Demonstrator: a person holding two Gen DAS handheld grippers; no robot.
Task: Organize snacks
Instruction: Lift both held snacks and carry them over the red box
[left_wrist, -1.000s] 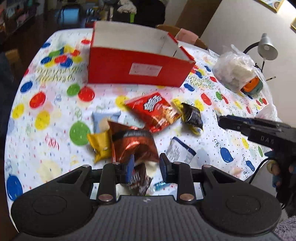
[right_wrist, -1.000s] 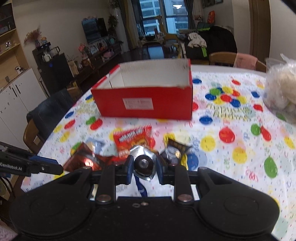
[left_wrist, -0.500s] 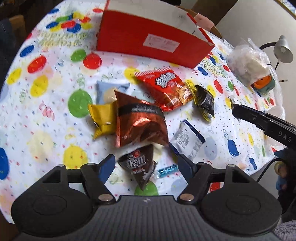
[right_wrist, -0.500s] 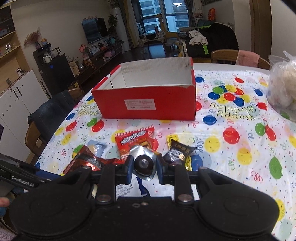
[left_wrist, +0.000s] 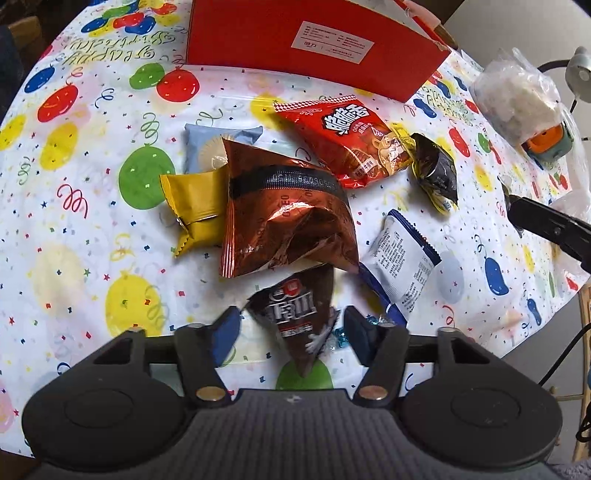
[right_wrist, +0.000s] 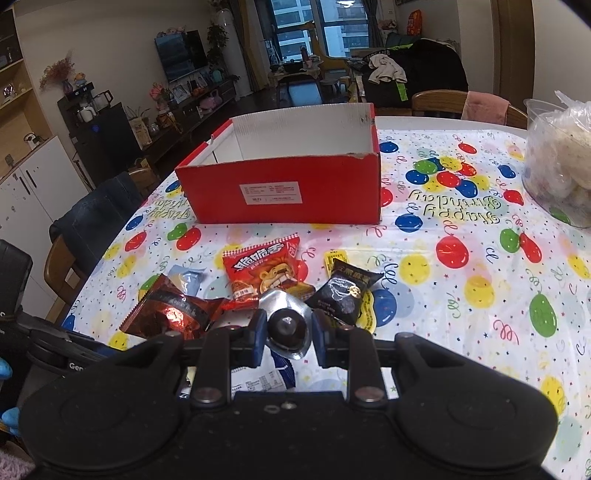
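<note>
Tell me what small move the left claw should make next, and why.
Probably finish closing on the dark triangular packet. The left claw is closing with that packet between its pads, not yet pinched, while the right claw already grips a silver foil snack and the red box sits open.

"Happy Birthday" is printed on the balloon-patterned tablecloth (right_wrist: 456, 206) near its far right edge. "OREO" is faintly seen on the copper-brown foil bag (left_wrist: 288, 218). "Gen" is read on the left gripper's body (right_wrist: 75, 367). The white label (right_wrist: 270, 194) on the red box (right_wrist: 332, 192) is too small to be read.
</note>
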